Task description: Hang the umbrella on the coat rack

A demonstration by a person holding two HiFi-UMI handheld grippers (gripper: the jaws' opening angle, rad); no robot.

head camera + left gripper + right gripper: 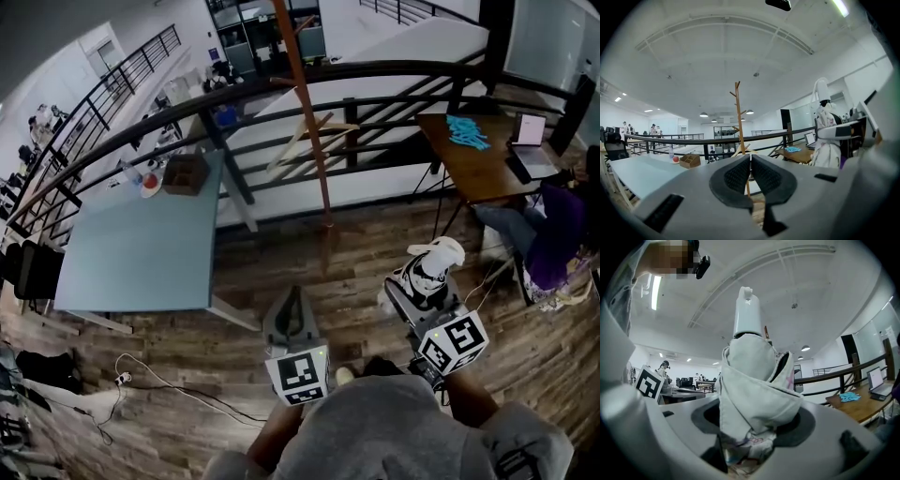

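Observation:
The coat rack [302, 103] is a tall orange-brown wooden pole with short pegs, standing by the railing ahead of me; in the left gripper view the coat rack [738, 117] rises just beyond the jaws. A folded white umbrella [427, 270] stands upright in my right gripper [419, 283], whose jaws are closed wide around its bundled cloth. In the right gripper view the umbrella [752, 376] fills the gap of the right gripper [752, 430], white cap on top. My left gripper [292, 300] is shut and empty, and in its own view the left gripper [750, 161] has its pads together. The umbrella [825, 126] also shows at that view's right.
A black curved railing [375, 75] runs behind the rack, and a wooden hanger [309, 136] hangs on the pole. A pale blue table [141, 248] with a cardboard box [185, 173] stands left. A wooden desk [473, 164] with a laptop [530, 131] stands right. Cables [150, 382] lie on the floor.

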